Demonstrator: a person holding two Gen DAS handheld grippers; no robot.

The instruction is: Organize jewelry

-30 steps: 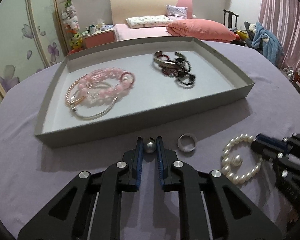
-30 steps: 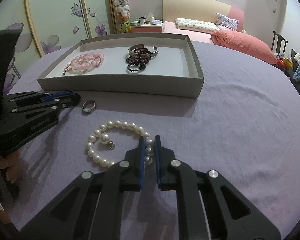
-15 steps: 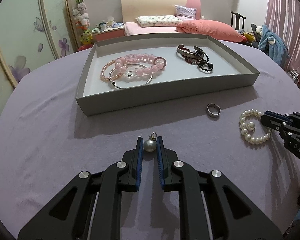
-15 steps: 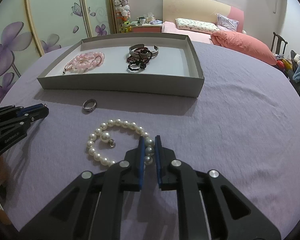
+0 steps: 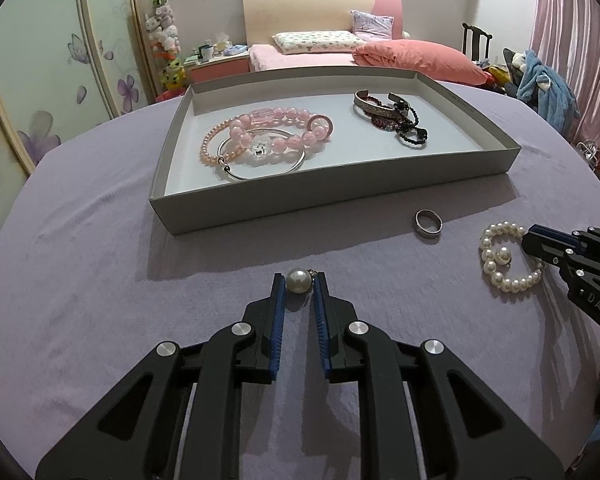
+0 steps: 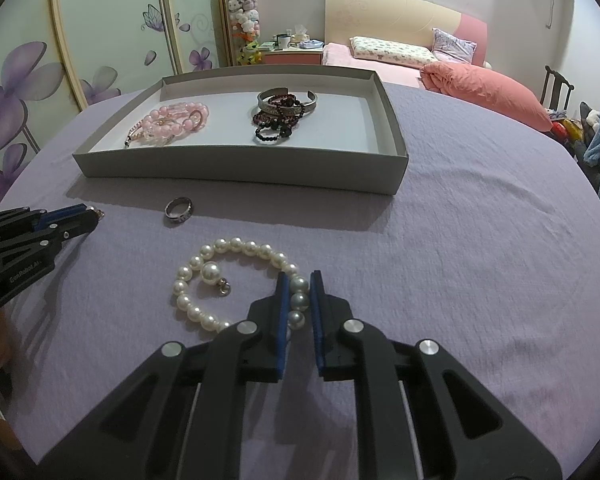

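Now, on my left wrist view, the left gripper (image 5: pixel 300 282) jaws pinch the pearl pendant (image 5: pixel 298 280), round and slippery. On my right wrist view, right gripper (image 6: pixel 298 294) jaws clamp the limp pearl bracelet (image 6: pixel 236 280) by its nearest beads.

Black tongs (image 5: pixel 299 280), blue pads, silver screws
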